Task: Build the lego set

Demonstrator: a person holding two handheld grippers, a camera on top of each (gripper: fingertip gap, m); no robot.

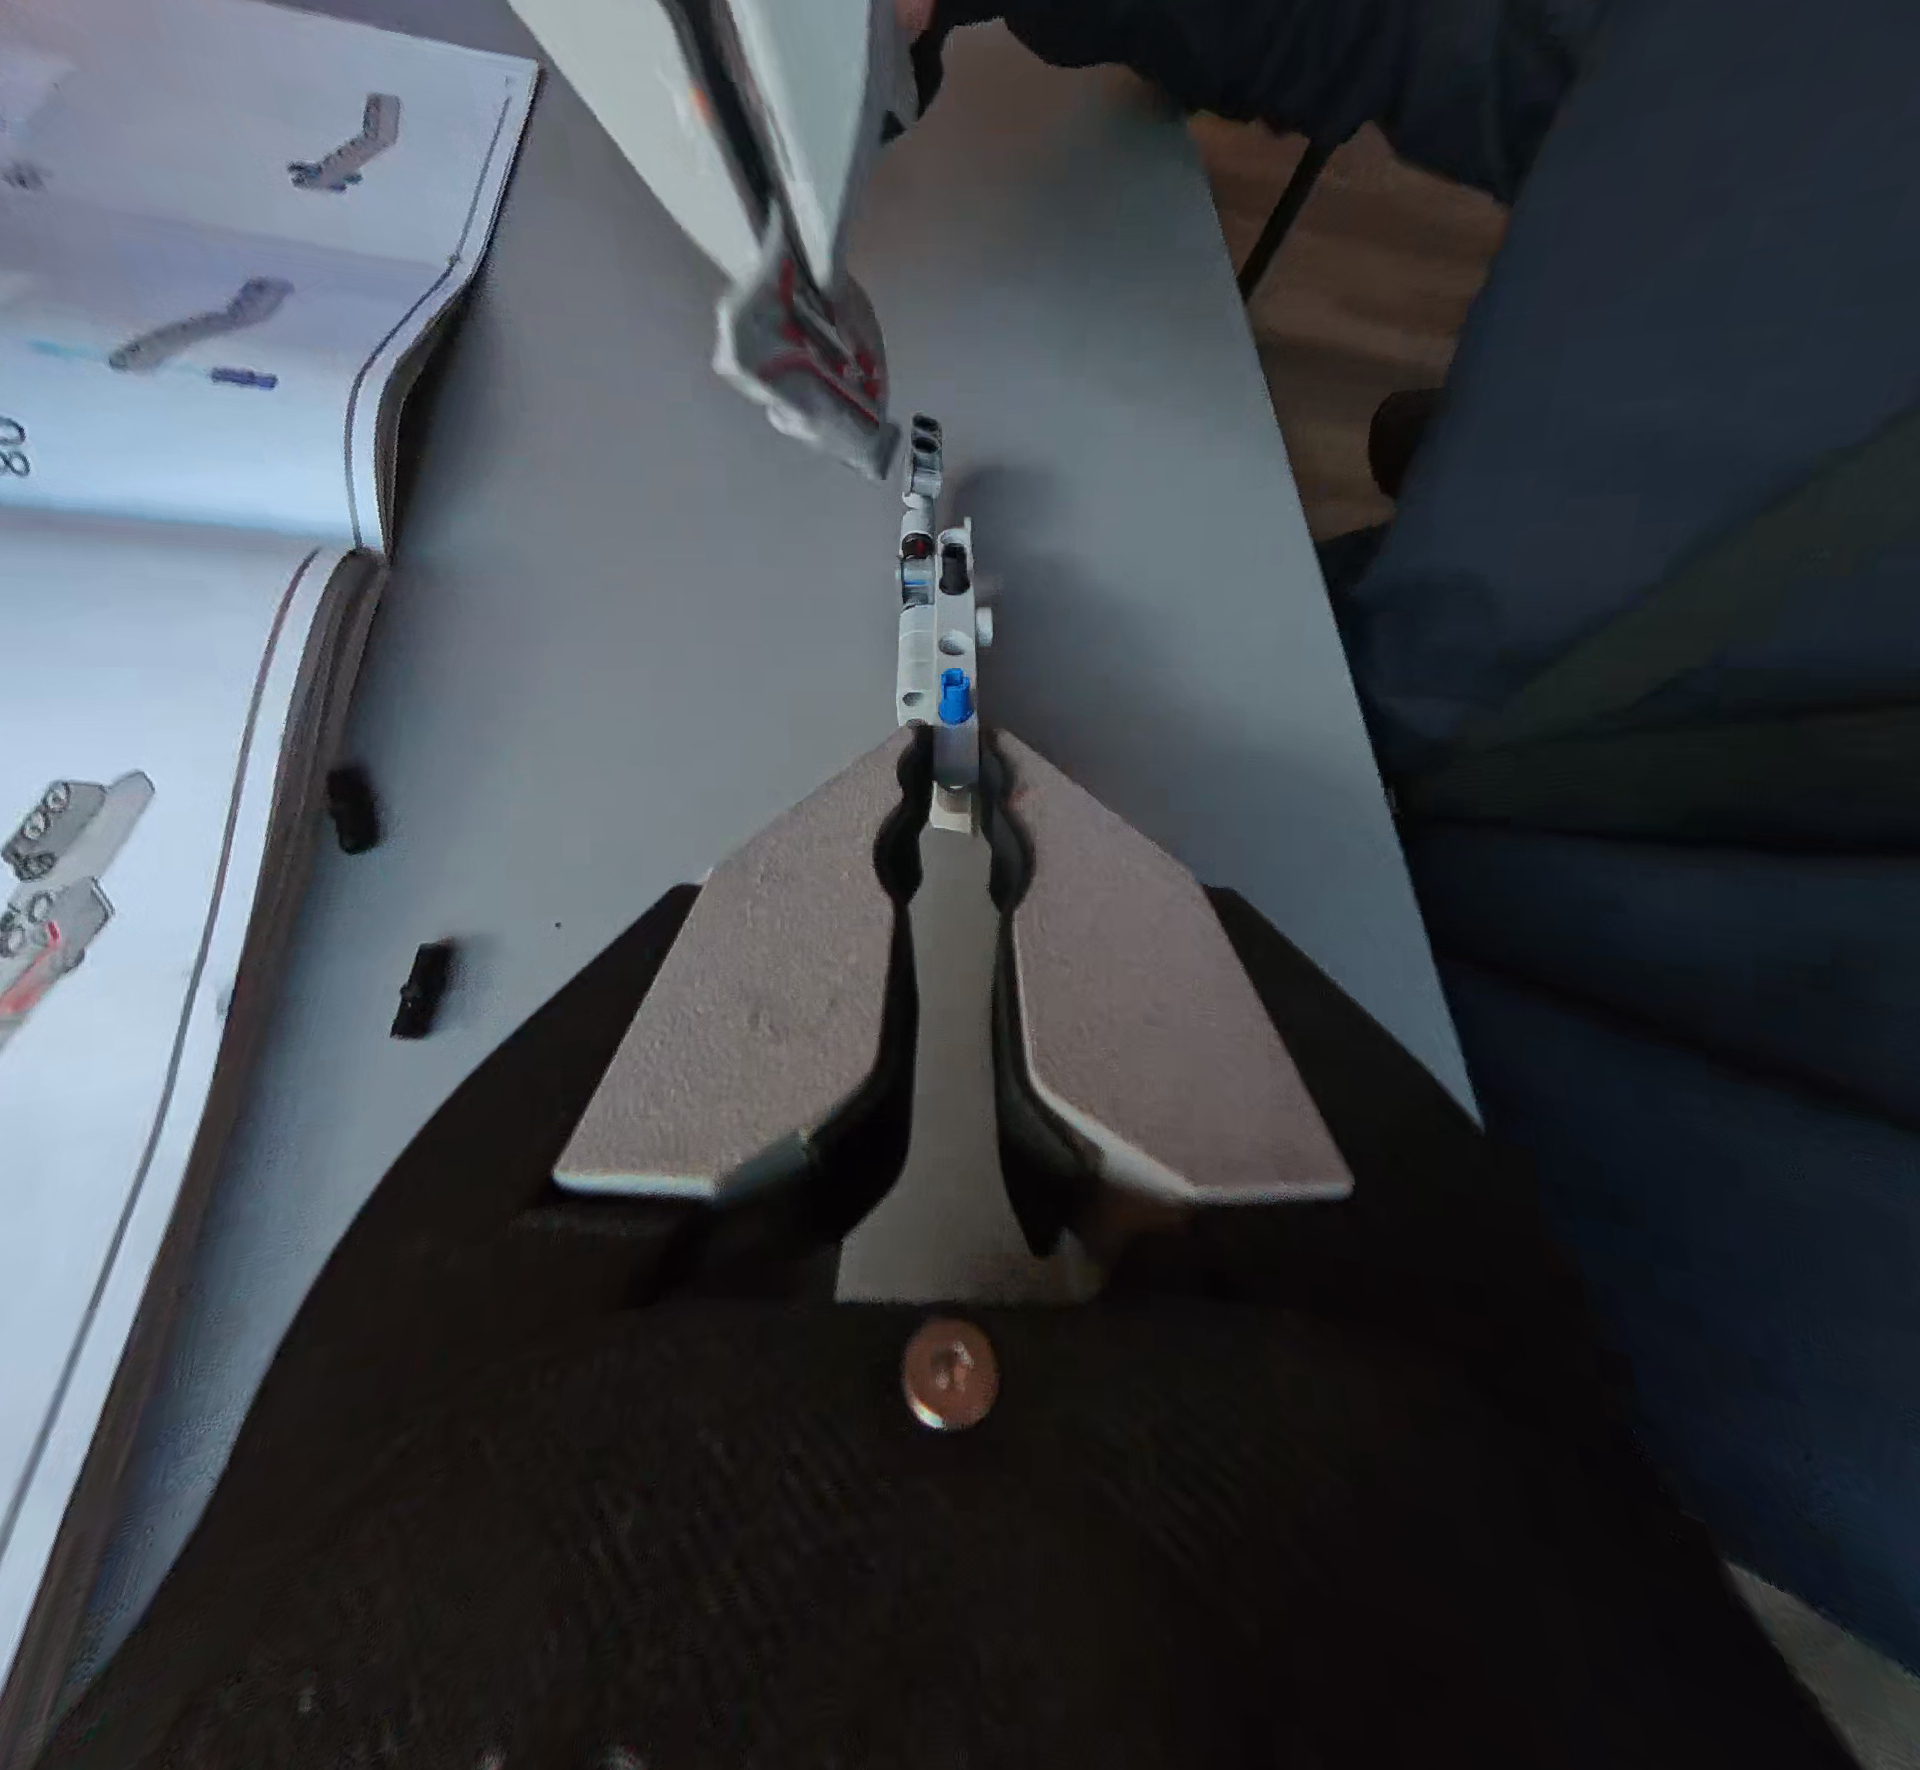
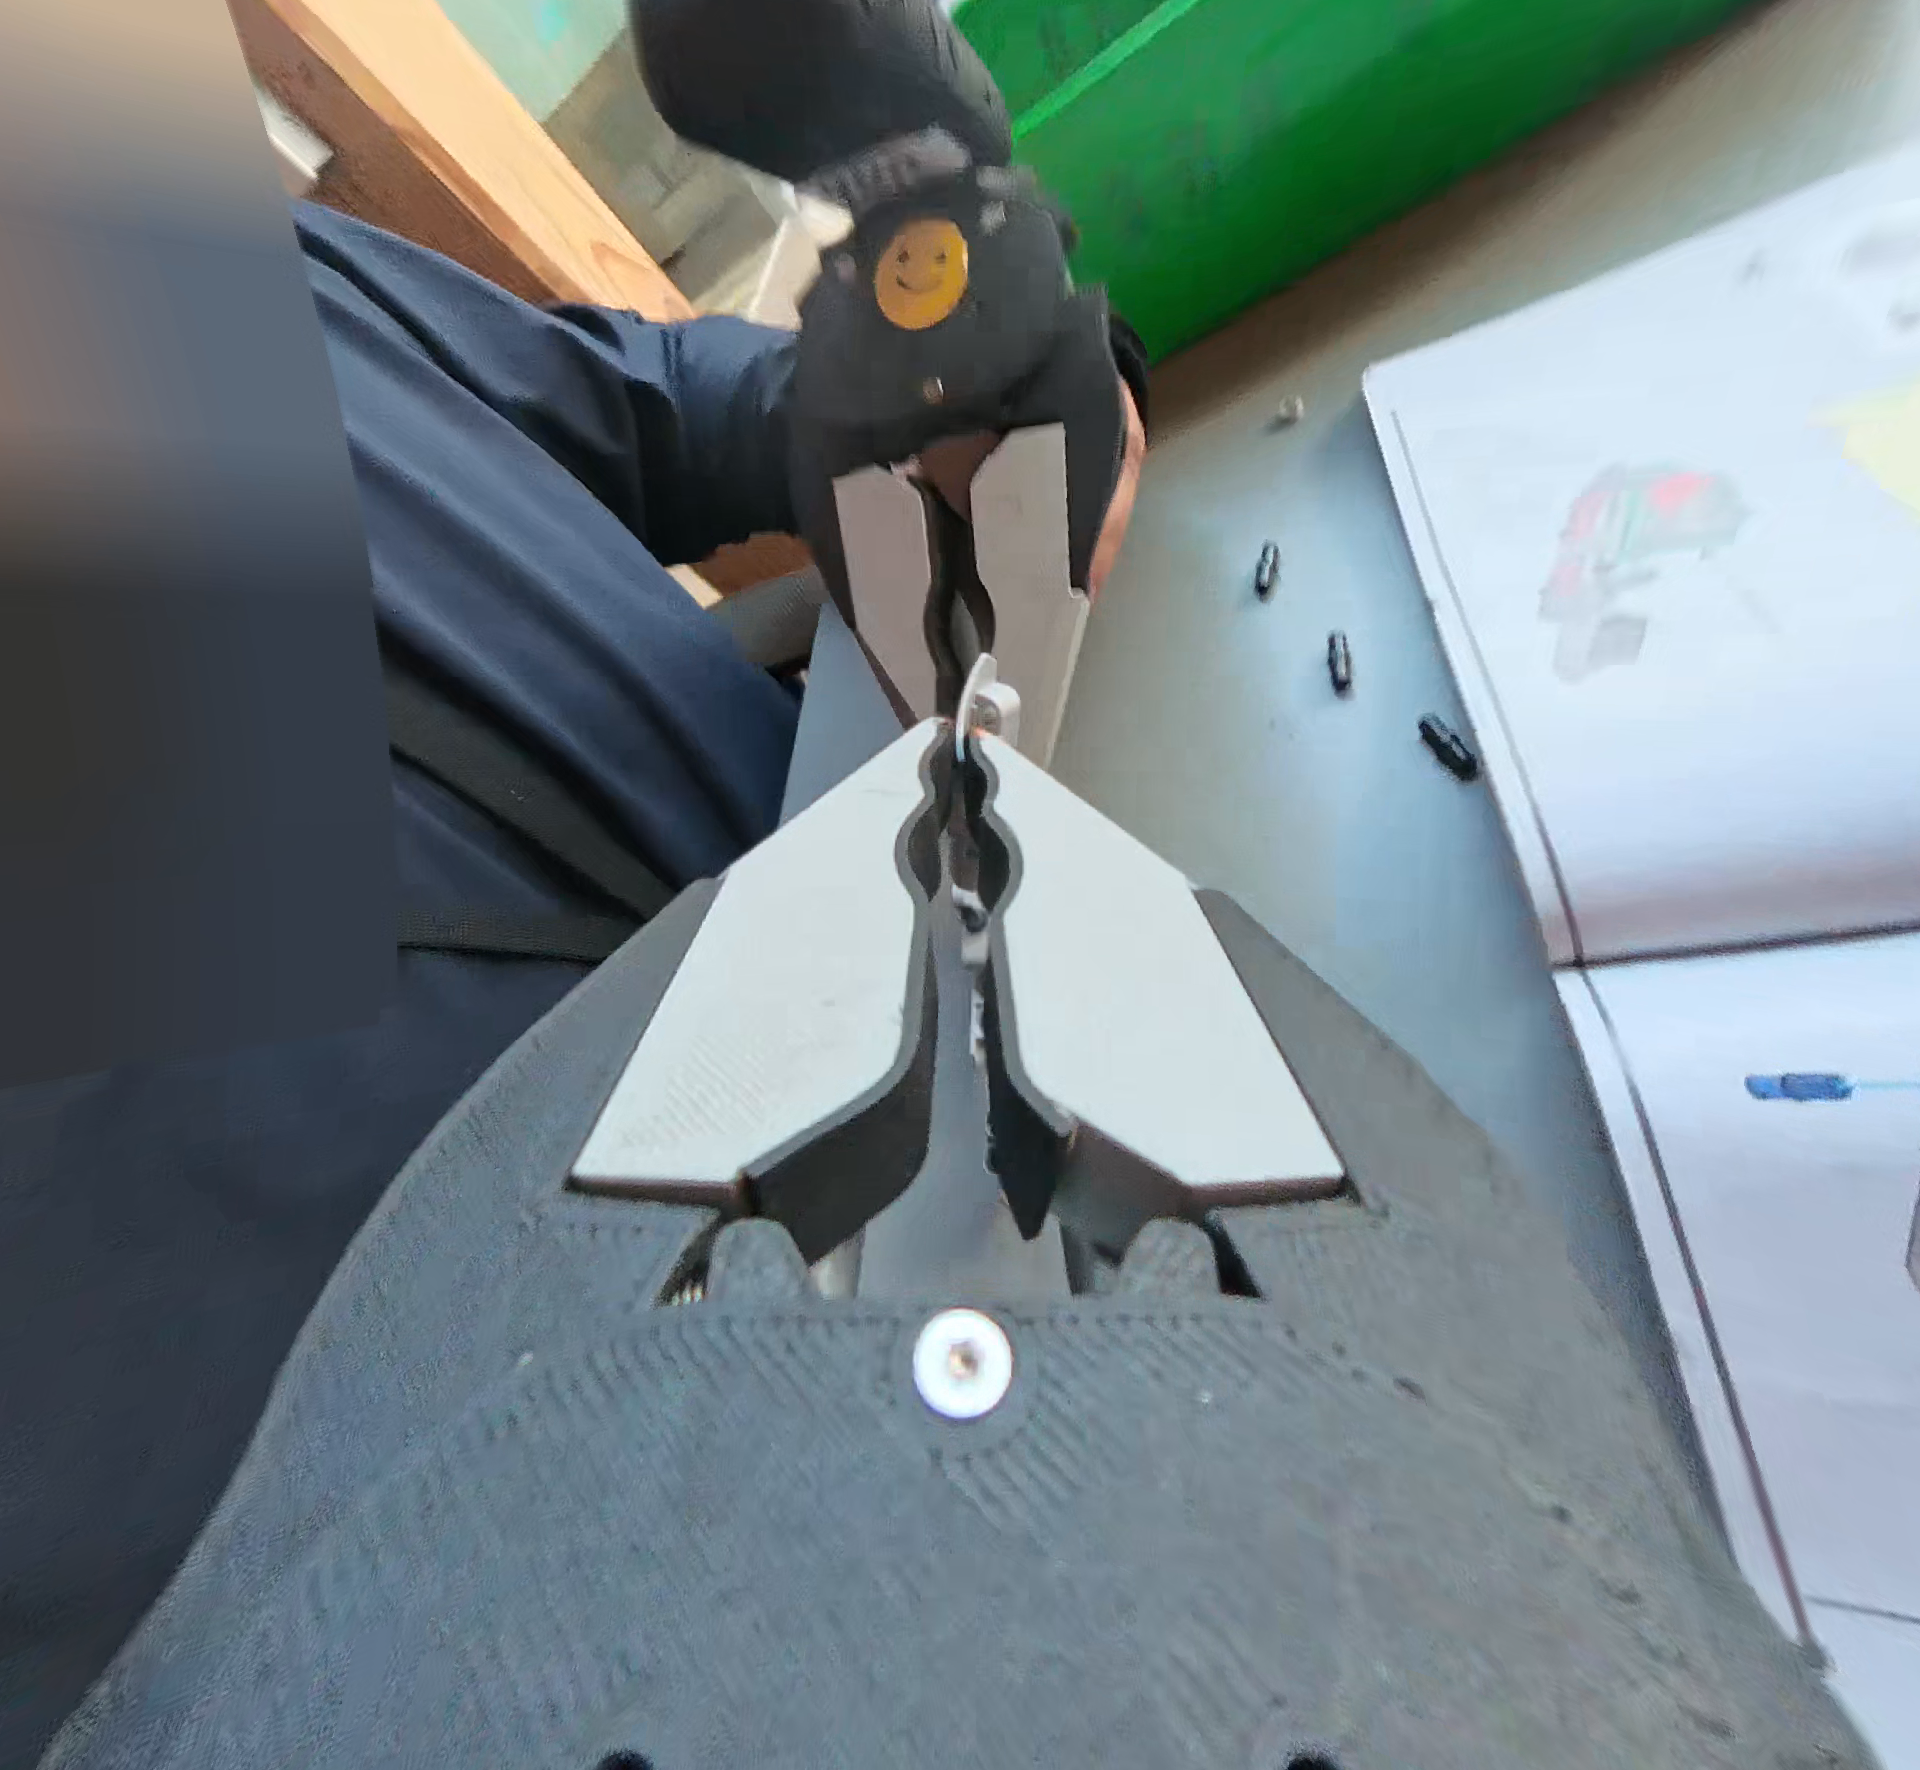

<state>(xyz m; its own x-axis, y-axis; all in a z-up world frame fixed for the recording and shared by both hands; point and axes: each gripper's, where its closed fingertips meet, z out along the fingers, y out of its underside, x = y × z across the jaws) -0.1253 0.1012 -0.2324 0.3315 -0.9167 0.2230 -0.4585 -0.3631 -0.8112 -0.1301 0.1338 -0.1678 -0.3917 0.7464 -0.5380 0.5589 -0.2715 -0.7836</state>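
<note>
My left gripper [image 1: 951,746] is shut on the lower end of a light grey lego beam assembly [image 1: 928,624] with a blue pin [image 1: 954,694], held above the grey table [image 1: 623,577]. My right gripper [image 1: 871,447] comes in from the top and meets the assembly's dark grey upper end [image 1: 925,444]. In the right wrist view my right gripper [image 2: 961,756] is shut, with a thin grey and dark piece [image 2: 972,910] between its fingers. The left gripper [image 2: 961,681] faces it tip to tip, with a pale grey part [image 2: 989,694] between the two tips.
An open instruction booklet [image 1: 156,390] lies on the left of the table; it also shows in the right wrist view [image 2: 1662,660]. Black pins [image 1: 351,806] [image 1: 421,988] [image 2: 1340,660] lie beside it. A green bin [image 2: 1351,79] stands behind. A person's dark blue clothing [image 1: 1662,785] is close by. The left gripper's tips are roughly 7 cm from the right gripper's.
</note>
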